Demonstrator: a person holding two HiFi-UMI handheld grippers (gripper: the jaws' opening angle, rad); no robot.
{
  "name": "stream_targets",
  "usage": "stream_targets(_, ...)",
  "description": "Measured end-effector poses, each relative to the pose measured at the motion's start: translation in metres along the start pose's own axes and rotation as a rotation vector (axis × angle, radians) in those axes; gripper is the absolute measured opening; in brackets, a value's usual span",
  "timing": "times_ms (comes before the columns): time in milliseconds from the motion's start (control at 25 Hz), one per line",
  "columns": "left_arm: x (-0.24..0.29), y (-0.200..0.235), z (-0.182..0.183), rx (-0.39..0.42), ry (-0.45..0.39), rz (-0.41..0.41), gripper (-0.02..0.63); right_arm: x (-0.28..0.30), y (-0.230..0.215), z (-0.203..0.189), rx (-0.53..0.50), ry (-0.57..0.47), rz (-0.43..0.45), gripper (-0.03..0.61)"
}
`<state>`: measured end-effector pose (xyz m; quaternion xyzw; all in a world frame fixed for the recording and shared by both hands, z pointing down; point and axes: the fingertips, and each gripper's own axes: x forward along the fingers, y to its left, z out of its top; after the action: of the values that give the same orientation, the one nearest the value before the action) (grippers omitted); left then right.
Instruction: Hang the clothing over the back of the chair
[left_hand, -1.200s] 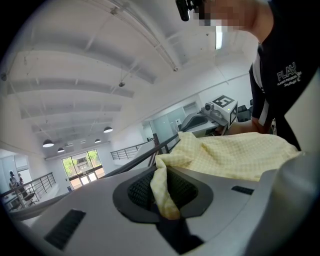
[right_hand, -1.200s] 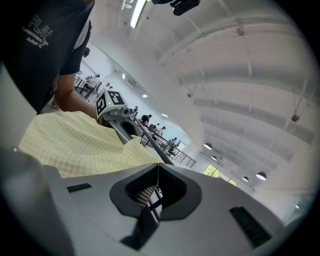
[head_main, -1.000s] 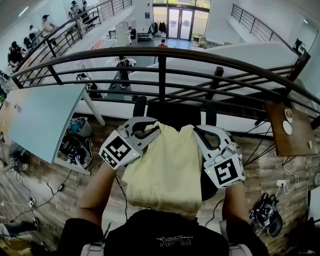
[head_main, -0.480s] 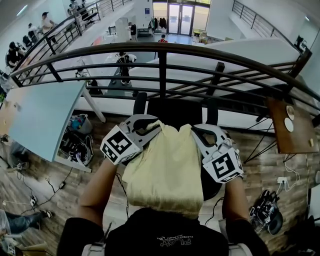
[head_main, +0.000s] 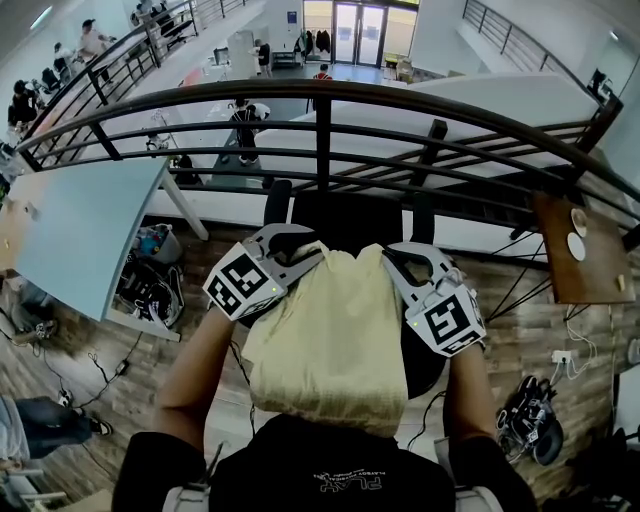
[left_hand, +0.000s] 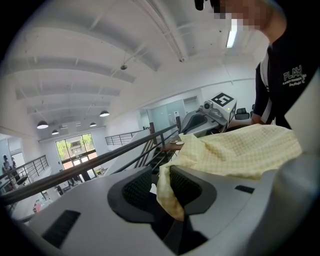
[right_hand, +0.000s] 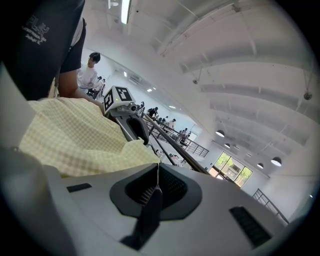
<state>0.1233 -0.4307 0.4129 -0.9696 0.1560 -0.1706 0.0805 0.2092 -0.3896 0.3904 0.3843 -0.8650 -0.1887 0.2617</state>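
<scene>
On the left, the left hand-held gripper (left_hand: 161, 186) has its jaws opening. A corner of the cloth (head_main: 330, 340) hangs between them, lying against one pad with a gap at the other, so it is loose there and not pinched. In the middle, the yellow checked cloth spreads from the person's chest out to the top of the black chair (head_main: 345, 218), its far edge bunched at the backrest. Whether it already rests on the backrest I cannot tell. On the right, the right hand-held gripper (right_hand: 157, 187) has its jaws together, clamped on a thin edge of the other corner.

The step in hand looks like the release. To do it well, the left corner should drop clear of the ribbed pad before that hand draws back, or the pad may drag it along. The right side should probably let go at the same height, so the drape lies even. Most of the cloth seems to hang on the near side, so it may slide off towards the seat unless more is fed over the backrest first
</scene>
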Motion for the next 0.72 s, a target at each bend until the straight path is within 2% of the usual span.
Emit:
stream_targets(200,-0.001,0.001,-0.001,-0.033,0.010,-0.006,0.169,-0.001,0.004,-0.007,-0.032,0.023,0.023,0.026)
stream_targets(360,-0.009,0.002,-0.005,-0.067,0.004,-0.025,0.206,-0.007,-0.001,-0.008,0.003,0.006,0.014,0.028)
stream_targets(520,-0.017,-0.001,-0.009,-0.098,-0.012,-0.061,0.225,-0.014,-0.009,-0.008,0.022,-0.012,-0.022,0.028)
stream_targets(720,-0.022,0.002,-0.005,-0.096,-0.011,-0.030,0.225,-0.021,-0.017,0.001,0.004,-0.031,-0.081,0.028)
